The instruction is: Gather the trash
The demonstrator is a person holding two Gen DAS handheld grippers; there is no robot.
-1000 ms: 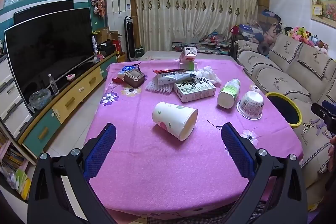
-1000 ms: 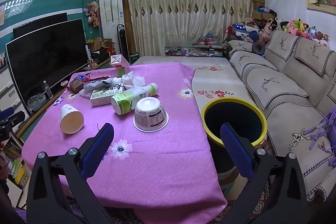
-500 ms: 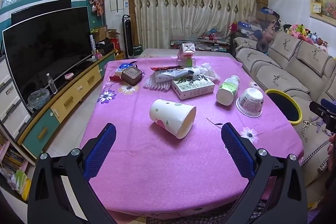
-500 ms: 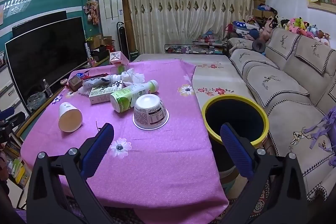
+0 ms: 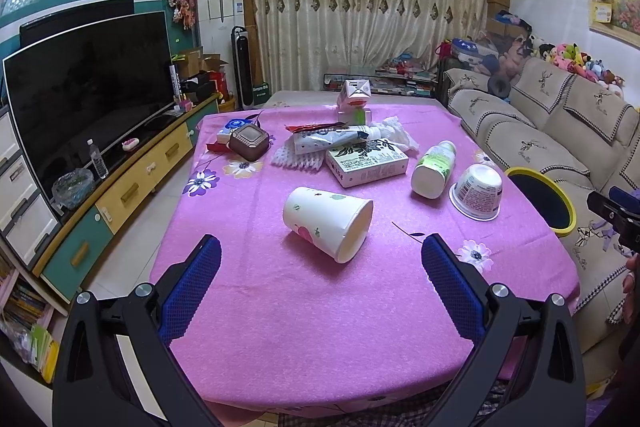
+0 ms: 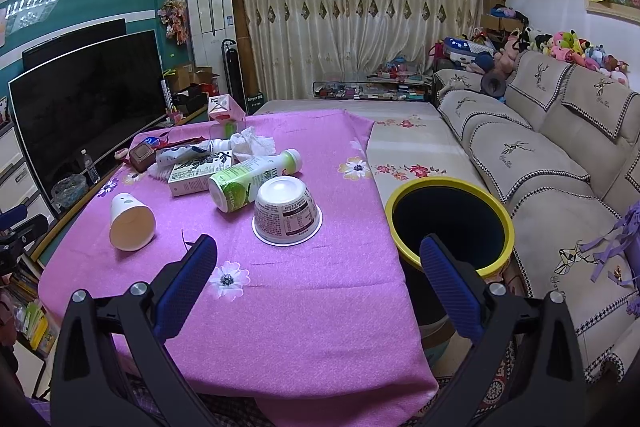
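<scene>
Trash lies on a pink tablecloth [image 5: 304, 307]: a tipped paper cup [image 5: 326, 223] [image 6: 130, 223], an upturned white tub [image 5: 478, 191] [image 6: 287, 213], a green-labelled bottle [image 5: 434, 169] [image 6: 250, 179] on its side, a flat carton [image 5: 366, 165] [image 6: 196, 171], a tissue [image 5: 394, 133] and a tube [image 5: 332, 141]. A yellow-rimmed bin [image 6: 450, 223] [image 5: 544, 201] stands at the table's right side. My left gripper [image 5: 318, 263] is open and empty, just short of the cup. My right gripper [image 6: 316, 263] is open and empty, between the tub and the bin.
A brown box [image 5: 249, 141] and a pink-and-white milk carton [image 5: 354, 95] stand at the table's far end. A TV [image 5: 84, 95] on a low cabinet runs along the left. A sofa [image 6: 560, 155] lies to the right.
Both grippers have drifted slightly forward over the table; the cup and the tub look a little nearer. Both stay open and empty.
</scene>
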